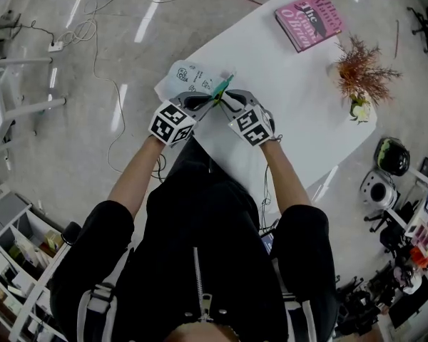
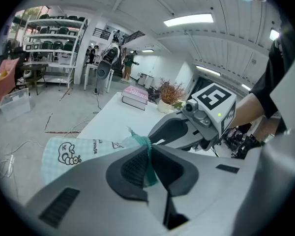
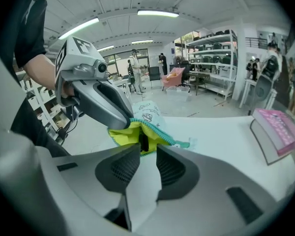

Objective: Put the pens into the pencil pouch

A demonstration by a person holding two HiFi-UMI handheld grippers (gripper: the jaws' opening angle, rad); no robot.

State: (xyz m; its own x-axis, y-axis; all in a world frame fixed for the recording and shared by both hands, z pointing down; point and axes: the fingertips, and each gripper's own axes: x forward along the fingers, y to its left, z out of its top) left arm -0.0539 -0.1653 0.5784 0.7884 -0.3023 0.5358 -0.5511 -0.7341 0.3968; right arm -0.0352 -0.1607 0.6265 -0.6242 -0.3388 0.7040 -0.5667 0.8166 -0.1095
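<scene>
Head view looks steeply down; both gripper views closely share the pouch.

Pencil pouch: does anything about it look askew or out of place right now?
Nothing damaged or spilled. The pale checked fabric pencil pouch sits at the white table's corner, seemingly overhanging its edge, with the left tool pinching its teal zip edge and the yellow lining gaping.

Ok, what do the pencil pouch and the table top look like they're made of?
Pencil pouch: soft cloth, it seems, pale checked with printed drawings, yellow lining and teal zipper; it creases and folds at the mouth.
Table: smooth, hard-looking white top, flat and even; laminate or painted board, cannot tell which.
</scene>
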